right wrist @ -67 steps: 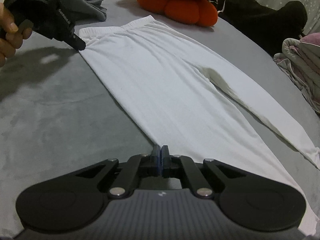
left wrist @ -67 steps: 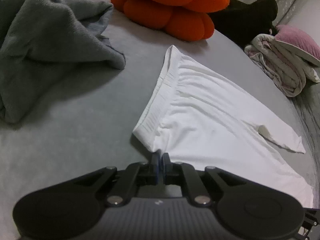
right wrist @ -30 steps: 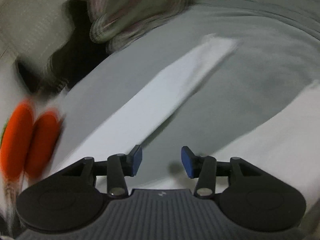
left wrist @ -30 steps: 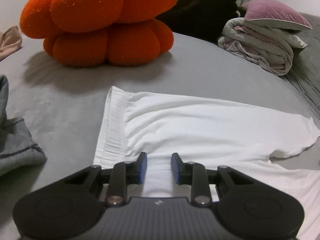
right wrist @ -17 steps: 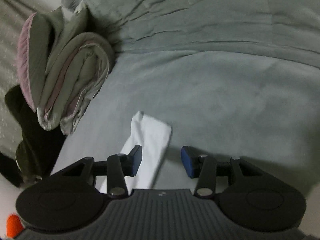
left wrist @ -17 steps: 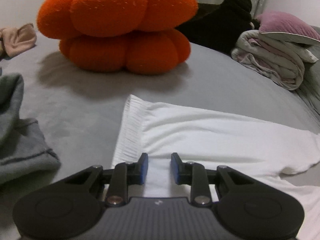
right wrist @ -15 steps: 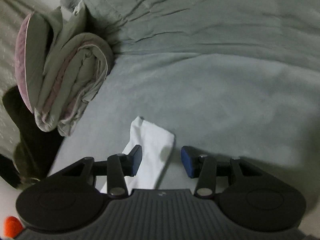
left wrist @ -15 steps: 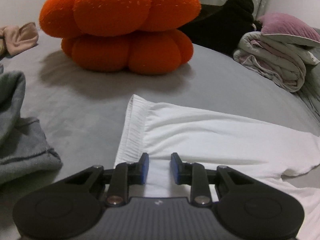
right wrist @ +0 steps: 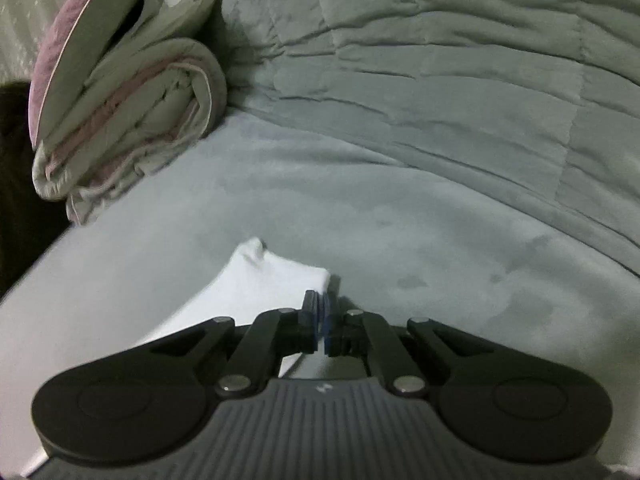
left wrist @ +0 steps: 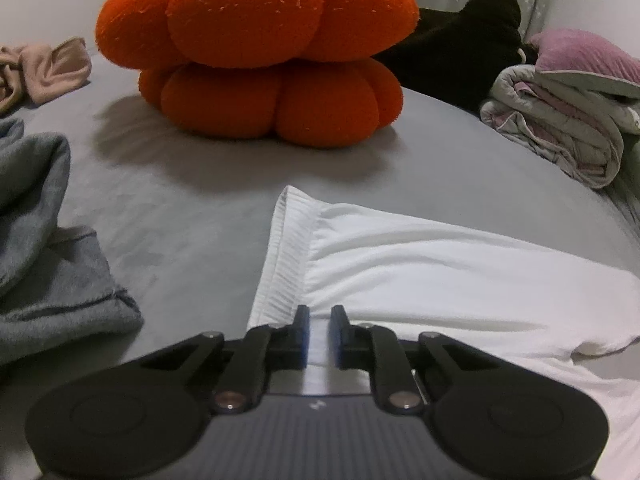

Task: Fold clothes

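White pants lie flat on the grey bed sheet, their ribbed waistband towards the left. My left gripper rests low over the waistband's near end. Its jaws are closing, with a narrow gap left and white fabric showing between the pads. In the right wrist view the cuff end of one pant leg lies on the sheet. My right gripper is shut on the cuff's right corner, and a sliver of white shows between its pads.
An orange lobed cushion sits beyond the waistband, with a black garment behind it. A folded grey-pink quilt lies far left of the cuff. Grey cloth and a pink garment lie left. A quilted blanket covers the far side.
The right jaws, open beside the cuff half a second ago, have closed on its corner. The left jaws have narrowed over the waistband. Neither hand has shifted much since then.
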`<state>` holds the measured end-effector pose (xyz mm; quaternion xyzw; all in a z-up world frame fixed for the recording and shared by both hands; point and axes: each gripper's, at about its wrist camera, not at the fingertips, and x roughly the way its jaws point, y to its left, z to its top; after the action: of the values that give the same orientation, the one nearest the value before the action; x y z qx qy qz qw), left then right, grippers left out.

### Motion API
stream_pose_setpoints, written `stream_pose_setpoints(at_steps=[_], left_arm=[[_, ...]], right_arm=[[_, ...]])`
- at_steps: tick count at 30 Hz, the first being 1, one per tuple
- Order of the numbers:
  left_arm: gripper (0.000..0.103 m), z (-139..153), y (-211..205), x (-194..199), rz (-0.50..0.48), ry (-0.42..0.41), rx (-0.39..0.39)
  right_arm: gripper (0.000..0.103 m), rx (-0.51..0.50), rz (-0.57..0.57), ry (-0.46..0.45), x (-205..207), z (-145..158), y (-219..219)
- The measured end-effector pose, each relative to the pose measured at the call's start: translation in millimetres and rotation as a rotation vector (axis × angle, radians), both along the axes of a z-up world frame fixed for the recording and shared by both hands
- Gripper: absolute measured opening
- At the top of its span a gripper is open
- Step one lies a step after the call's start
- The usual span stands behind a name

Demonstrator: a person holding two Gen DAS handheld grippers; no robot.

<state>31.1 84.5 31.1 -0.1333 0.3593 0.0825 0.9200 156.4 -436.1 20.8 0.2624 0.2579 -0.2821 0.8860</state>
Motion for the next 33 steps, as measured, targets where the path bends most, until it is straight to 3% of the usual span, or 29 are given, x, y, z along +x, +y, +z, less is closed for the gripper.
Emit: stream_pose_setpoints(at_steps=[3, 5, 9, 12, 13, 15, 19, 23, 25, 27, 29, 31, 33], left_arm=[[0.013, 0.4, 0.7, 0.3, -0.001, 0.002, -0.003], [0.013, 0.2, 2.0, 1.1, -0.003, 0.004, -0.008], [0.013, -0.4, 2.1, 1.0, -0.012, 0.004, -0.004], [0.013, -0.6, 2.3, 1.0, -0.014, 0.004, -0.003], [0.013, -0.7, 2.1, 1.1, -0.014, 0.004, -0.001], [0.013, -0.8, 1.7, 1.1, -0.014, 0.004, 0.001], [0.013, -1.1, 1.4, 1.2, -0.017, 0.004, 0.007], [0.014, -1.4, 1.6, 1.2, -0.021, 0.004, 0.011], [0.013, -1.4, 4.3, 1.0, -0.023, 0.004, 0.000], [0.013, -0.6, 9.5, 1.0, -0.018, 0.006, -0.031], [0.013, 0.3, 15.0, 0.8, -0.011, 0.008, -0.067], [0.013, 2.2, 19.2, -0.7, 0.001, 0.009, -0.099], [0.013, 4.3, 22.4, -2.5, 0.009, 0.010, -0.124]], right_arm=[[0.001, -0.018, 0.005, -0.003, -3.6, 1.9, 4.3], [0.001, -0.009, 0.004, -0.058, -6.8, 8.8, 2.9], [0.001, 0.021, 0.005, 0.028, 4.7, -0.1, -8.0], [0.009, -0.021, -0.012, 0.029, 0.7, 9.4, -12.0], [0.017, -0.047, -0.030, 0.023, -0.4, 13.4, -13.9], [0.017, -0.082, -0.023, 0.007, 2.0, 20.1, -18.7], [0.017, -0.105, 0.141, 0.013, 22.7, 25.7, -7.7], [0.015, -0.106, 0.352, 0.119, 49.0, 14.9, 26.7], [0.009, -0.156, 0.308, 0.173, 52.5, 6.1, 27.9], [0.009, -0.201, 0.164, 0.181, 45.8, 9.4, 16.4], [0.024, -0.323, 0.035, 0.240, 38.3, 17.2, 17.8], [0.024, -0.350, 0.067, 0.209, 26.4, 29.2, 30.7], [0.033, -0.280, 0.193, 0.125, 11.6, 42.1, 56.2]])
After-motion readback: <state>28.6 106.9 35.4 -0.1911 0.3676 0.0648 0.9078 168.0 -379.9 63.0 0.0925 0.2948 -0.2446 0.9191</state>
